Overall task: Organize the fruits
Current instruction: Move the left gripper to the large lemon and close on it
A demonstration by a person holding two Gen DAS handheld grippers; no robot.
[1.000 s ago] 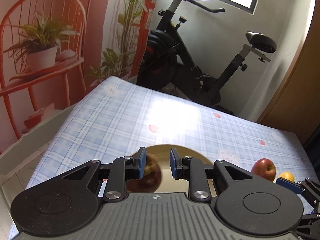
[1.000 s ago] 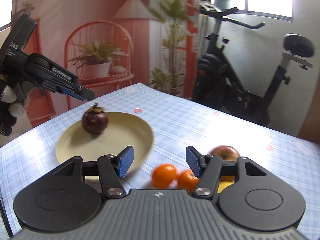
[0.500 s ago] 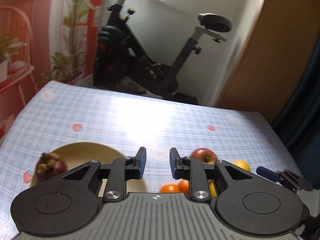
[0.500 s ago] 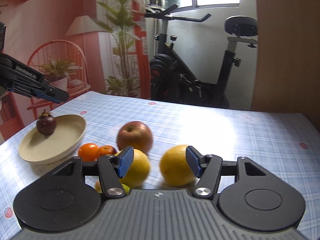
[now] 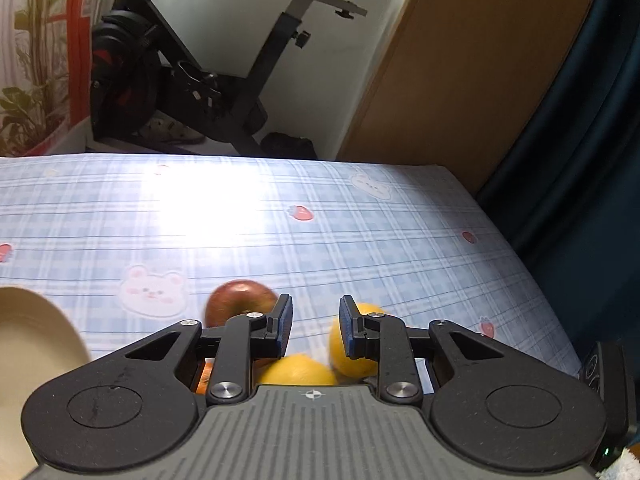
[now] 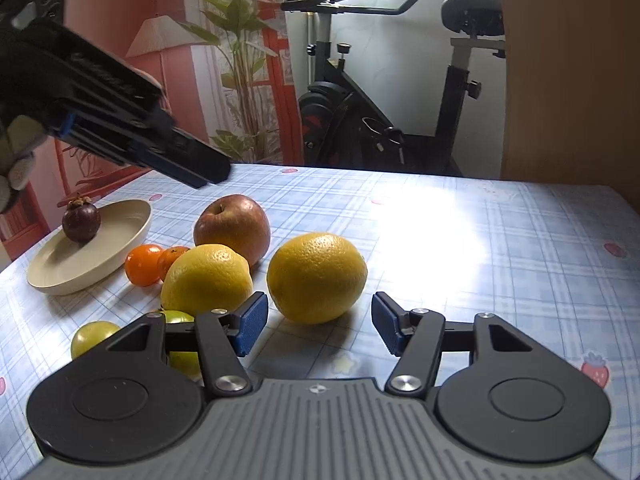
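From my right gripper (image 6: 316, 330), going left to right: the cream plate (image 6: 120, 252) sits far off to its left with the mangosteen (image 6: 81, 218) standing on it. Next come two small green fruits (image 6: 94, 336), one partly hidden behind my left finger, then two tangerines (image 6: 144, 265) touching each other. The nearer yellow citrus (image 6: 206, 278) lies just ahead of my left pad, the red apple (image 6: 232, 226) is behind it, and the second yellow citrus (image 6: 316, 276) lies straight ahead of the gap between the fingers, clear of both pads. These jaws stand about half open and hold nothing. My left gripper (image 6: 200, 168) hangs in the air up and to the left, above the apple.

The left wrist view misses most of that. From the left gripper (image 5: 316, 330), only the plate's rim (image 5: 48, 328) shows at far left, the mangosteen and the green fruits are out of sight, and the tangerines are an orange sliver under the left finger. The apple (image 5: 236, 300) lies just ahead of the left finger, and both citrus (image 5: 356, 344) are partly hidden under the fingers. The jaws are nearly closed with a narrow gap and nothing gripped. It alone shows the dark curtain (image 5: 580, 160) on the right.

A second ago the left gripper was over the plate beside the mangosteen; it has since swung right to the fruit cluster. The right gripper has also swung right, from the plate's edge to the citrus, its opening unchanged.
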